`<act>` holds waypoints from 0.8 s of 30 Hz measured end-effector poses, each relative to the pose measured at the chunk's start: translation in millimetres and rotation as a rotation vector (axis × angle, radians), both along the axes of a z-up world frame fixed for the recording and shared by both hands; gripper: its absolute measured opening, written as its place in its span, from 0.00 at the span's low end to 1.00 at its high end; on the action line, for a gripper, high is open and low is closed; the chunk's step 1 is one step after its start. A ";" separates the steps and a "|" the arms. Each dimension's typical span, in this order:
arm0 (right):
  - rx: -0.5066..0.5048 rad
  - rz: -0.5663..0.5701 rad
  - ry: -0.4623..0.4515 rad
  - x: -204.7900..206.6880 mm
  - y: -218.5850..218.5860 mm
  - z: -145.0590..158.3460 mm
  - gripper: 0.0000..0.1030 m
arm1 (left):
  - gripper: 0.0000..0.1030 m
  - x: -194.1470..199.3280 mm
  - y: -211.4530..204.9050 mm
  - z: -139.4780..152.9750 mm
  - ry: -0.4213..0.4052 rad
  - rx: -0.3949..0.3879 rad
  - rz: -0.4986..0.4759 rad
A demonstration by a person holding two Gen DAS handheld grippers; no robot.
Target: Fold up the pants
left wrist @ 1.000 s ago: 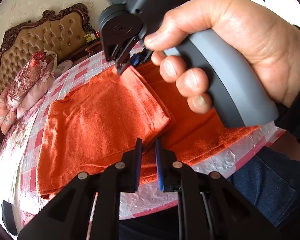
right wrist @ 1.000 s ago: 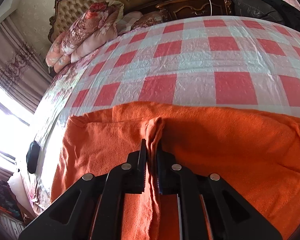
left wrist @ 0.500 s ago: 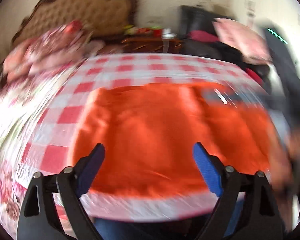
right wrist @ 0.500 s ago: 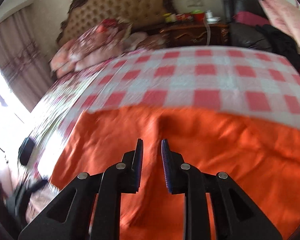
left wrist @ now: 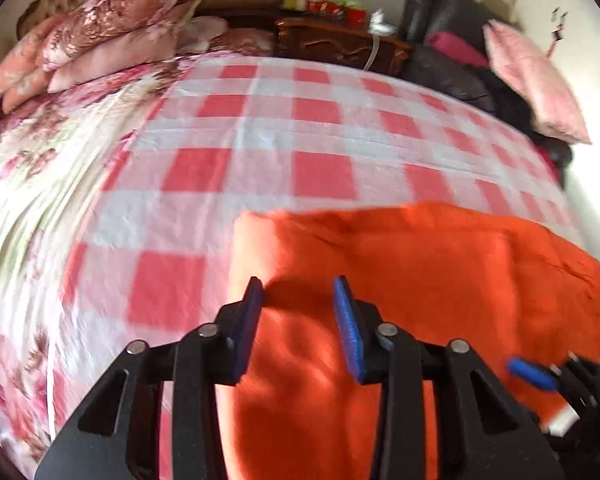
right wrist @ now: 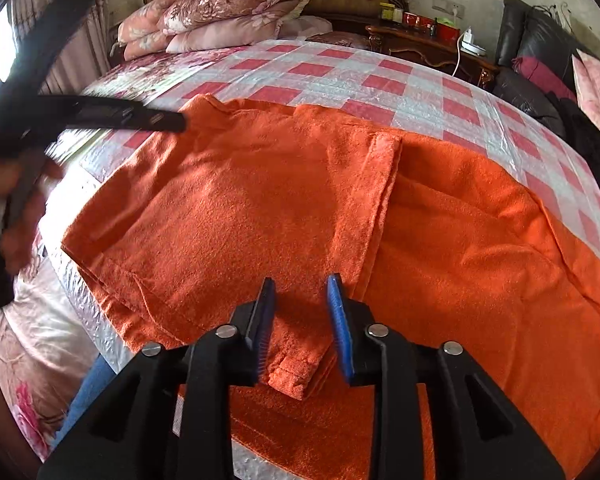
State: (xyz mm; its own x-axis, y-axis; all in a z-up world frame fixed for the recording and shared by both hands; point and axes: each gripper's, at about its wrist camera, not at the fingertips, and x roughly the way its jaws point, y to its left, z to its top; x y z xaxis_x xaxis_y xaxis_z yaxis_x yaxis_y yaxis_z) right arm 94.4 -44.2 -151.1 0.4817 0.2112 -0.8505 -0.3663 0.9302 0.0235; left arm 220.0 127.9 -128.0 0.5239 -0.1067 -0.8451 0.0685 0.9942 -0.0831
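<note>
Pants [right wrist: 300, 208] lie flat on the bed [right wrist: 380, 76], one end folded over. Left gripper [left wrist: 298, 304] has just narrowed, right gripper [right wrist: 300, 304] just widened; both are parted and empty. Next likely calls for pinching an edge for another fold.

Both wrist views downward, sharing pants [left wrist: 420, 272]

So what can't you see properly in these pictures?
- Orange pants: near edge hidden by the right hand-held gripper, right wrist view; right end cut off by the frame.
- Left hand-held gripper: motion-blurred in that view.
- Items on the nightstand: too small.
</note>
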 end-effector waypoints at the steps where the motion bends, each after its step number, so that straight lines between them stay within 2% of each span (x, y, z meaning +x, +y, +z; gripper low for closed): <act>1: -0.012 0.005 -0.004 -1.3 1.6 -0.4 0.33 | 0.30 12.6 3.6 -5.3 0.026 0.014 0.004; 2: -0.019 0.005 -0.006 -2.3 2.2 -0.4 0.34 | 0.30 25.0 11.4 -11.0 0.050 0.016 0.023; 4: -0.021 0.000 -0.004 -3.0 2.4 -0.4 0.34 | 0.40 40.5 26.9 -12.4 0.052 -0.017 0.056; 5: -0.021 -0.001 -0.001 -2.2 2.1 -0.4 0.35 | 0.40 44.8 32.3 -9.3 0.041 -0.027 0.064; 7: -0.022 0.001 0.003 -1.7 2.2 -0.2 0.35 | 0.38 44.9 35.1 1.4 -0.005 0.011 0.079; 9: -0.022 0.003 0.007 -1.6 2.8 0.1 0.36 | 0.38 41.3 38.7 11.9 -0.031 -0.039 0.068; 11: -0.019 0.014 0.017 -1.2 5.4 -0.1 0.44 | 0.38 35.7 35.0 12.3 -0.014 -0.056 0.037; 13: -0.027 0.030 0.022 -1.3 10.2 -0.9 0.51 | 0.40 41.8 34.6 2.2 0.010 -0.016 0.032; 14: -0.033 0.034 0.022 -2.1 12.3 -0.9 0.54 | 0.45 44.0 37.3 -6.1 0.028 0.030 0.059; 15: -0.034 0.035 0.023 -2.0 13.3 -1.0 0.55 | 0.54 49.5 42.4 -11.9 0.032 0.035 0.091; 16: -0.034 0.037 0.025 -2.3 13.6 -0.7 0.56 | 0.60 48.0 49.9 -10.5 0.010 0.036 0.136; 18: -0.030 0.043 0.031 -2.0 13.4 0.1 0.58 | 0.57 36.4 58.1 5.2 -0.072 0.107 0.207; 19: -0.023 0.043 0.036 -1.9 12.7 0.9 0.60 | 0.57 26.6 61.6 13.4 -0.101 0.096 0.220; 22: -0.032 0.006 0.019 0.5 10.7 11.6 0.61 | 0.46 -13.9 62.7 26.5 -0.128 -0.041 0.181; 24: -0.065 -0.033 -0.035 9.2 9.8 23.0 0.71 | 0.46 -52.6 47.6 27.2 -0.138 -0.063 0.107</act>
